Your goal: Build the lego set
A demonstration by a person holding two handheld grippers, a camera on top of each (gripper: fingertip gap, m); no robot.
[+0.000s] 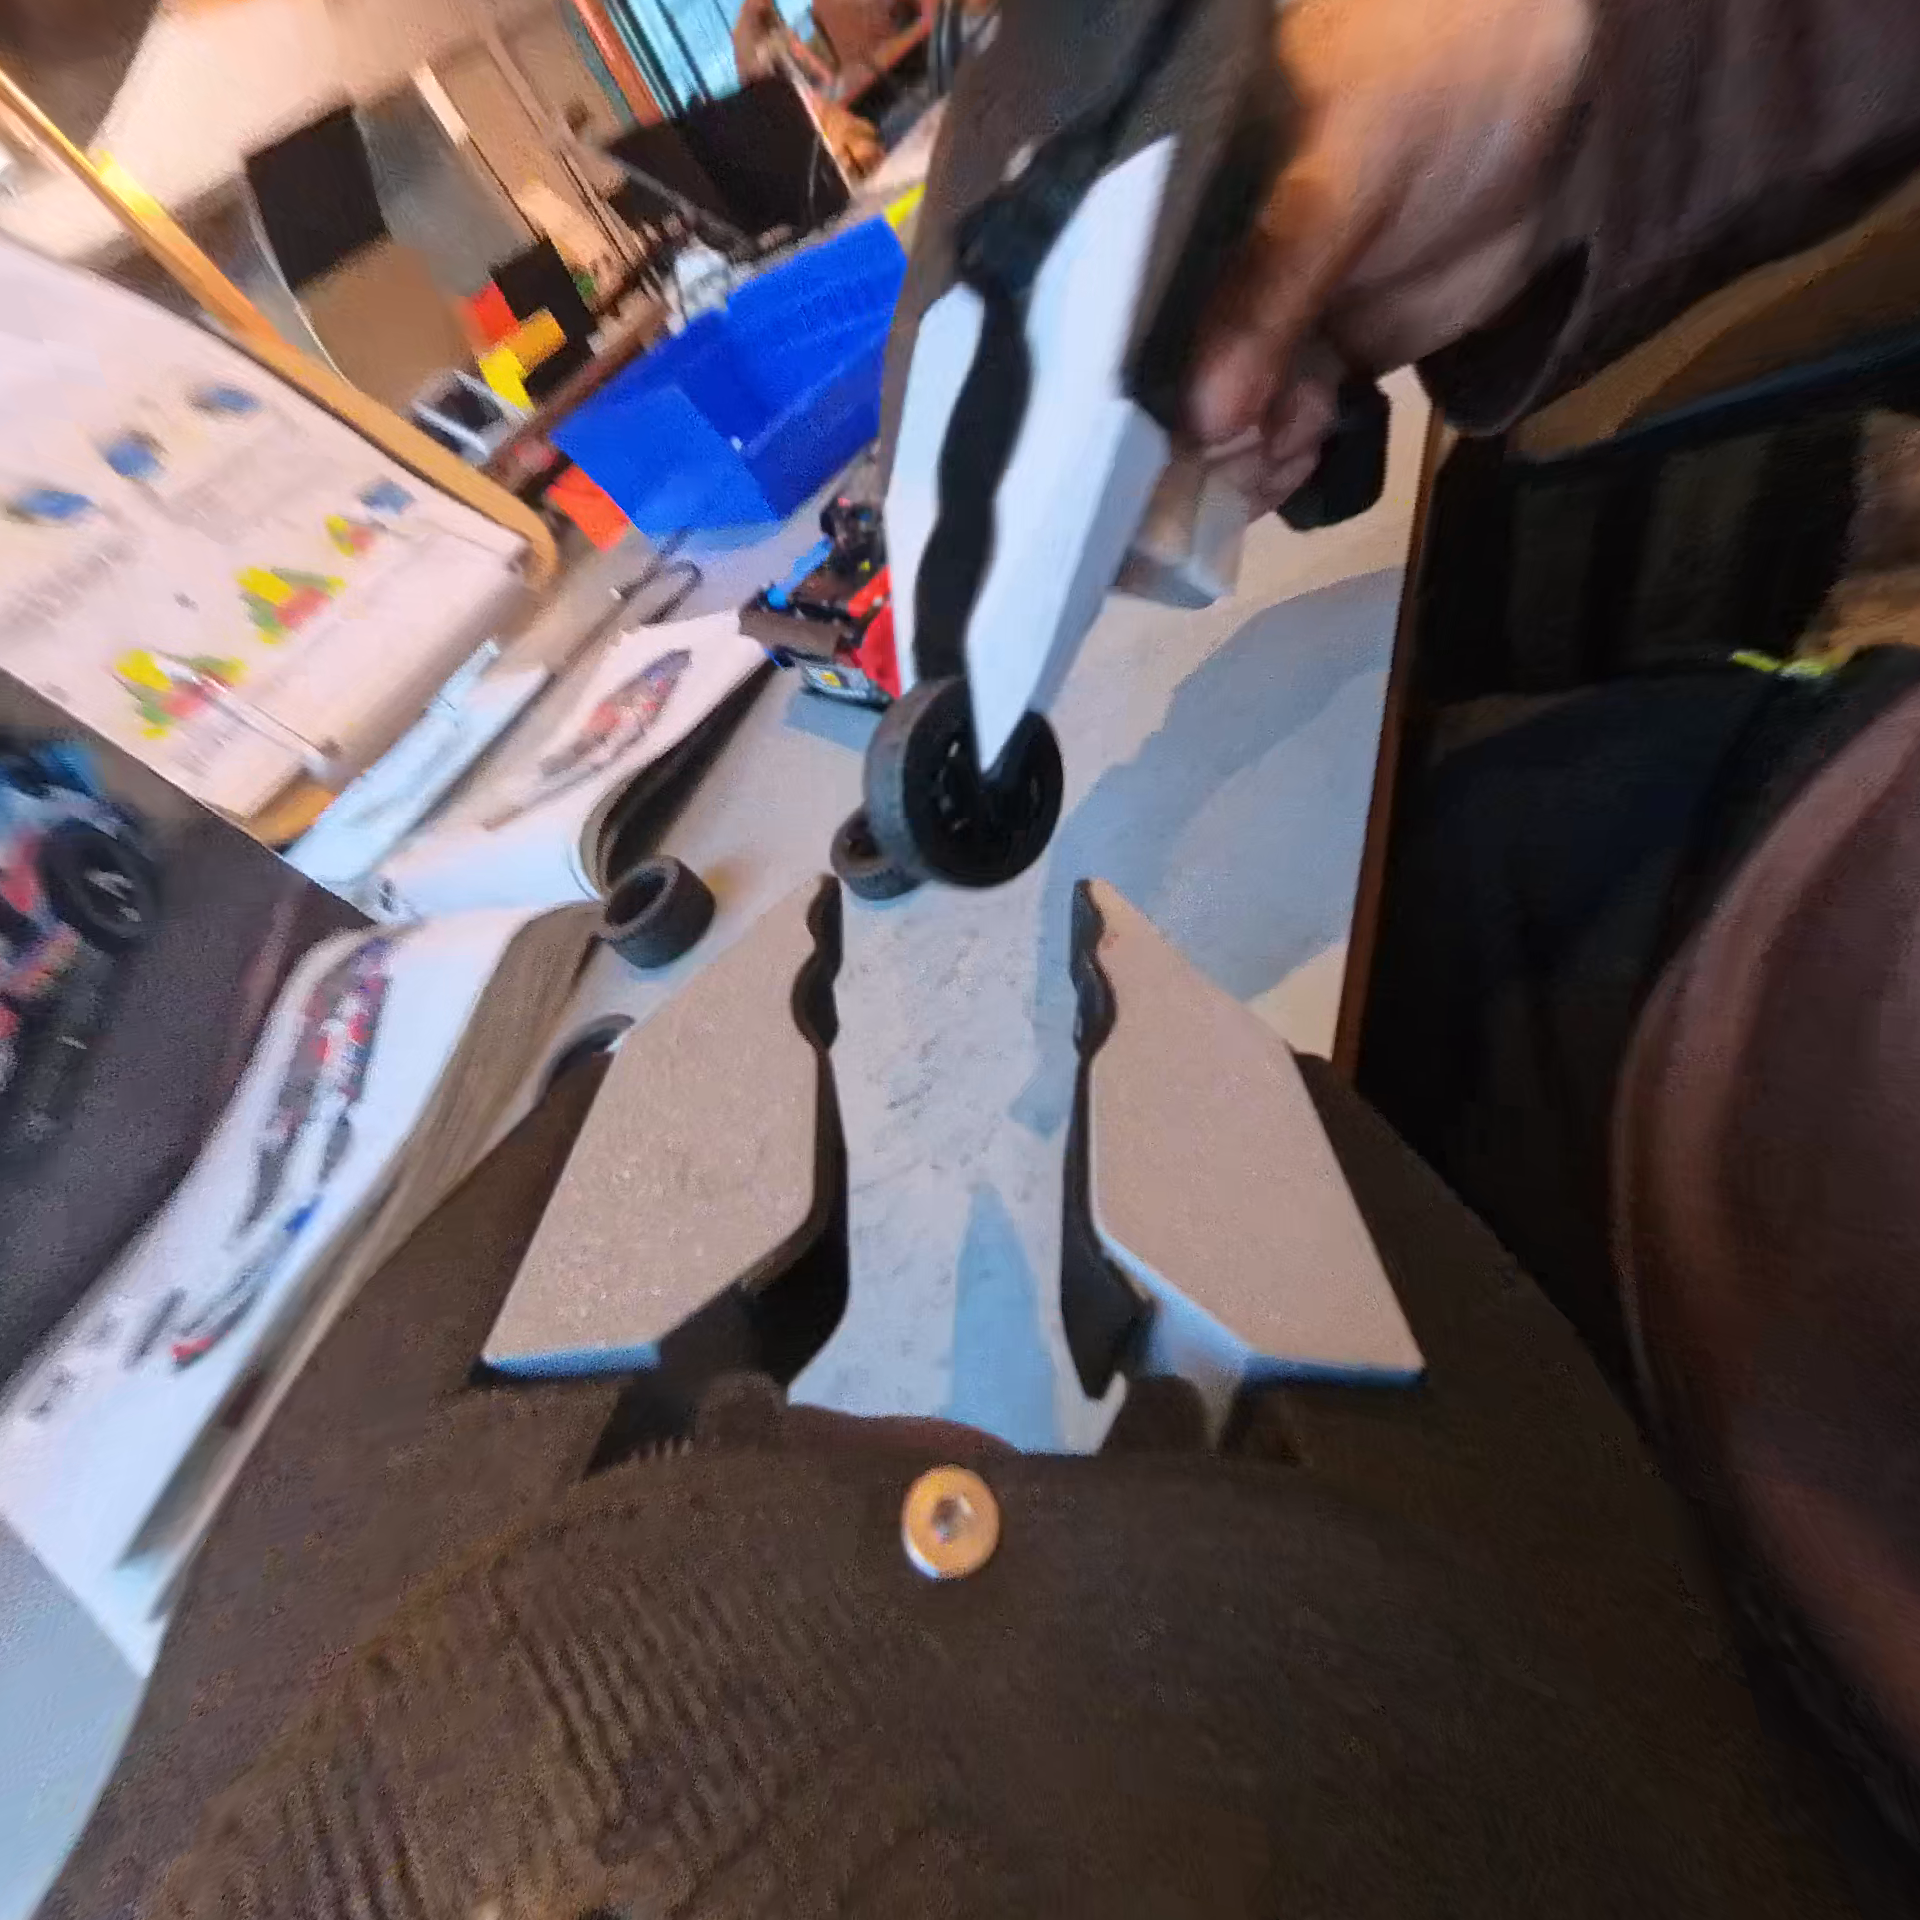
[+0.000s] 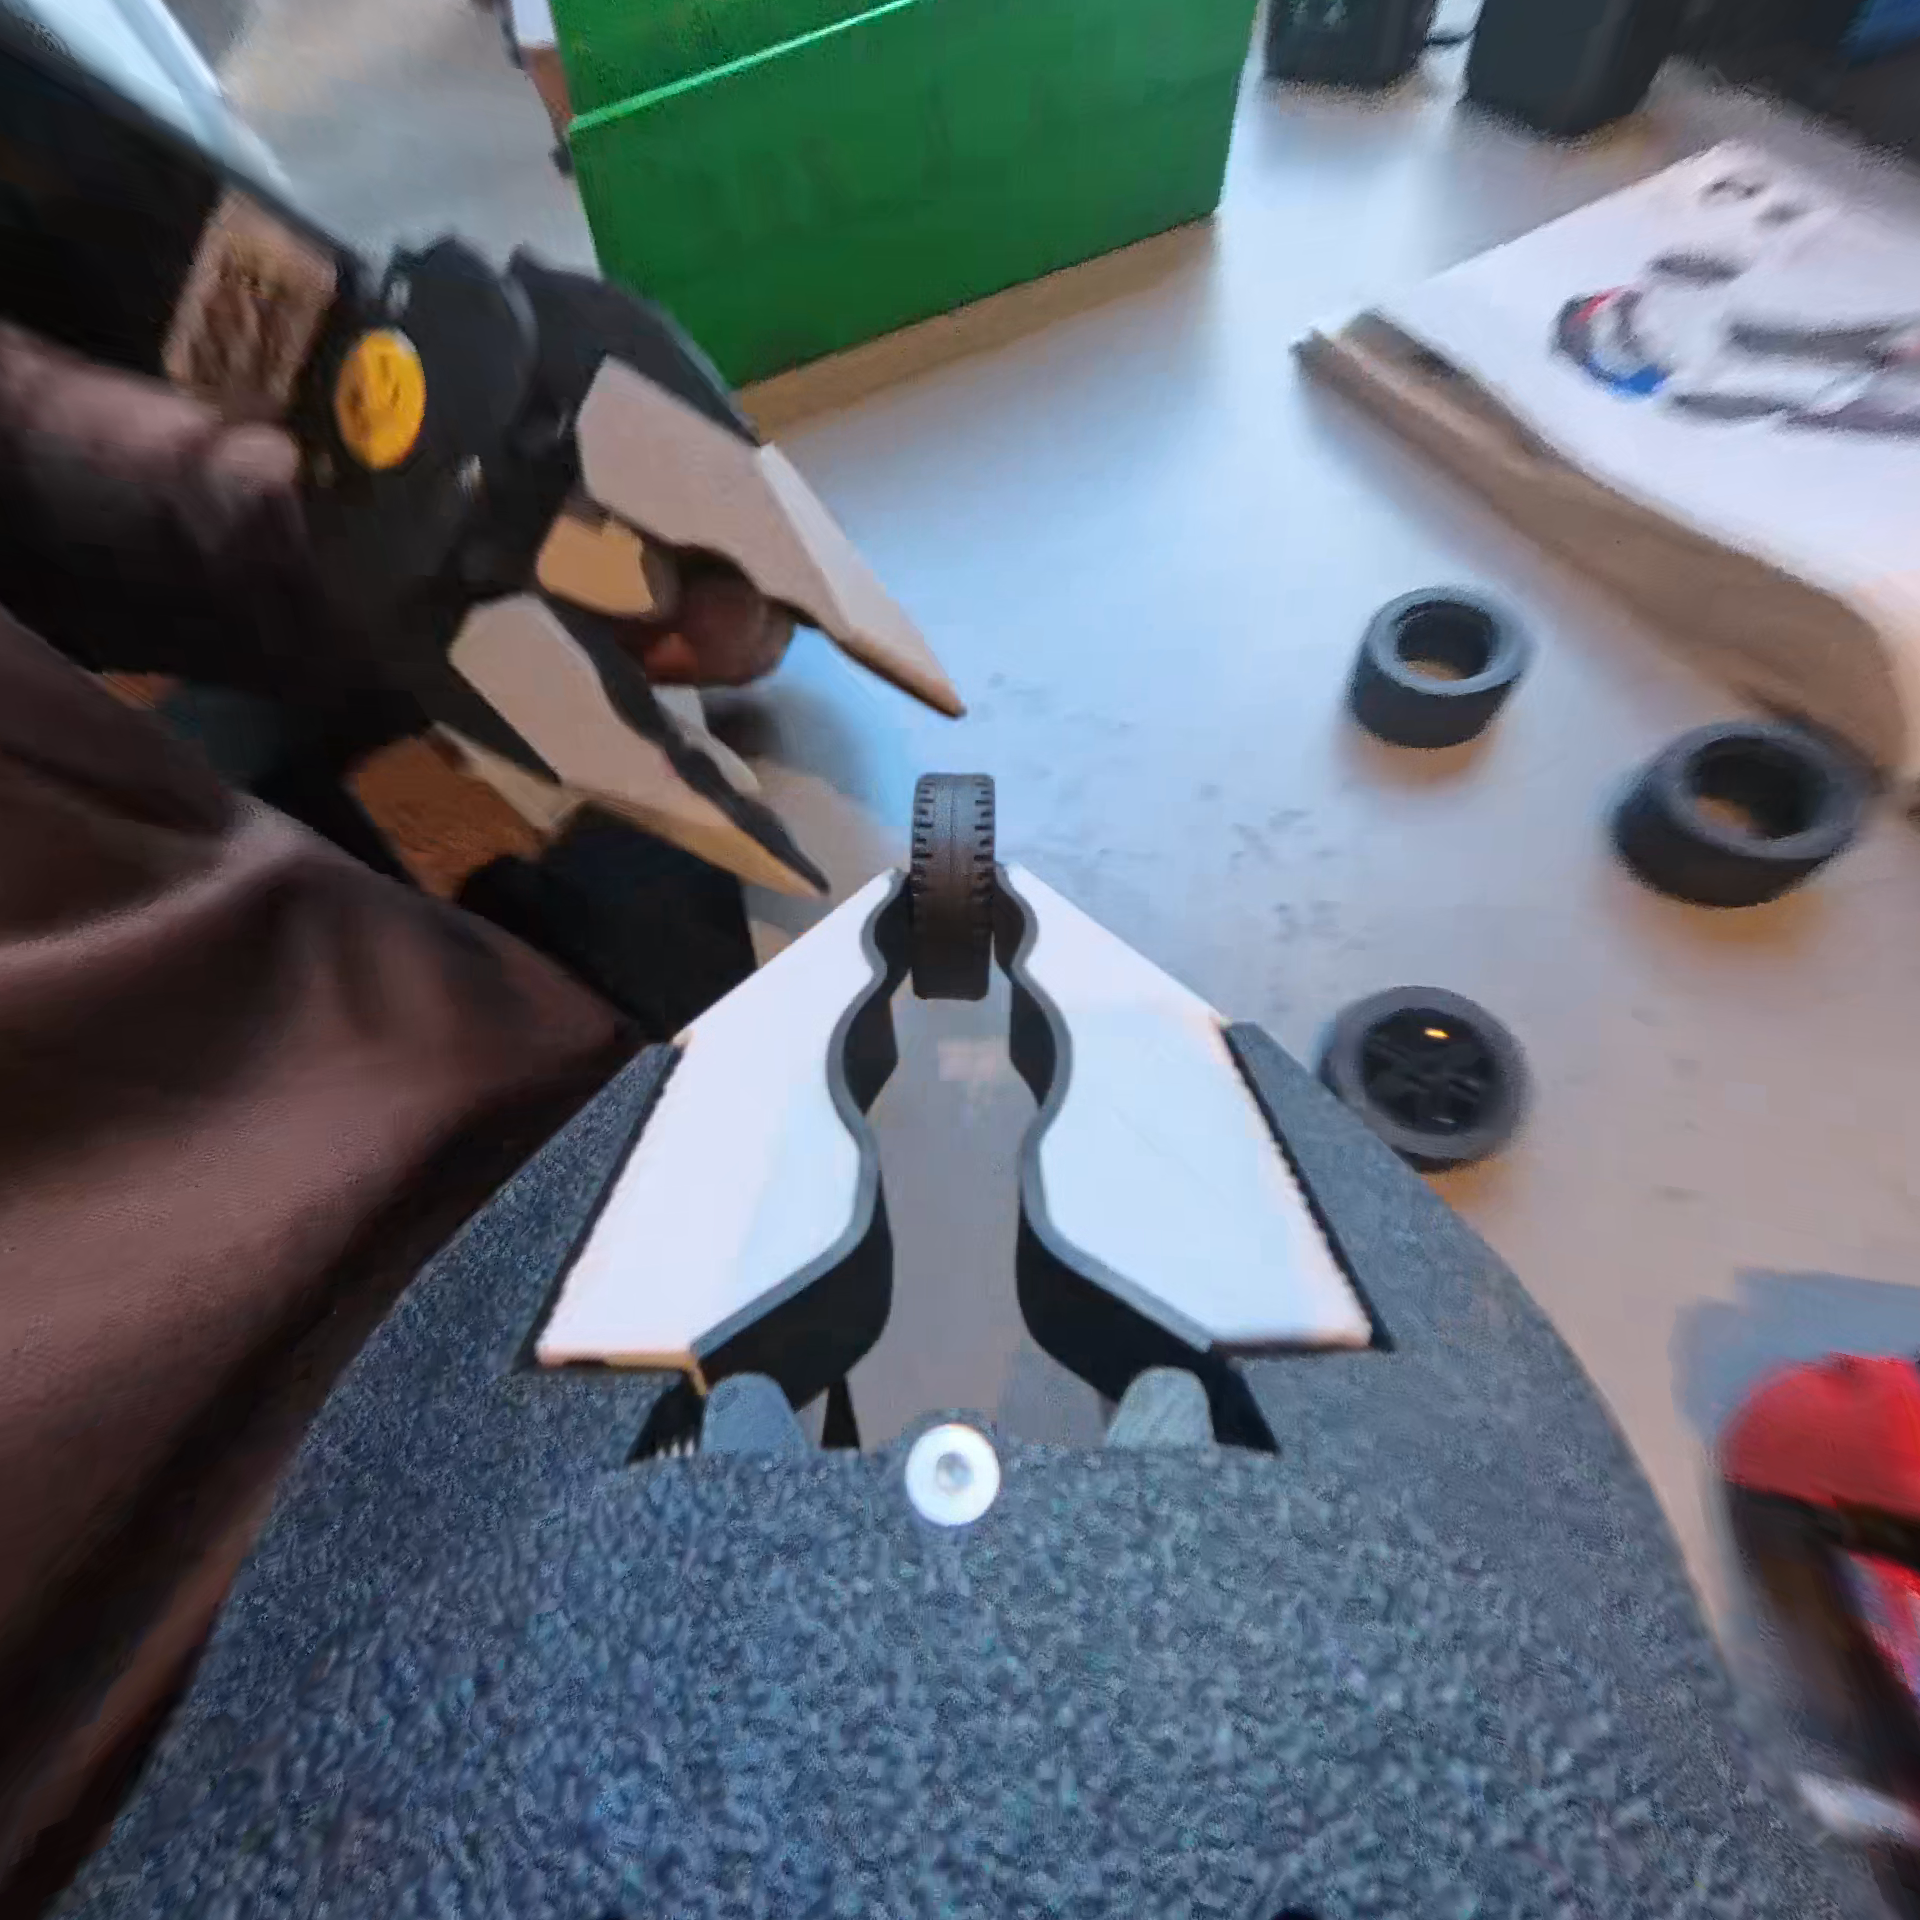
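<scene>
The right gripper point(image 2: 951, 914) was closed on a small black rubber wheel with a spoked black hub point(image 2: 952, 899), pinched across its tread right at the fingertips, so the wheel stood on edge with its axle axis running side to side between the fingers. In the left wrist view that same wheel point(image 1: 966, 795) hung above the pale grey tabletop point(image 1: 1226, 727), just ahead of the left gripper point(image 1: 956, 914).

The left gripper's fingers stood wide apart and held nothing; in the right wrist view it point(image 2: 894, 800) sat just left of the held wheel, tips aimed toward it. By my reading, it was the nearer free tool for any handover or steadying.

Relative to the held wheel, two hollow black rubber tyres point(image 2: 1439, 681) point(image 2: 1740, 810) lay flat to its right, and another spoked black wheel point(image 2: 1423, 1075) lay nearer the right gripper. A printed instruction booklet point(image 2: 1662, 343) lay beyond the tyres. Fitting a tyre would likely need the wheel's axis turned toward a tyre's opening.
</scene>
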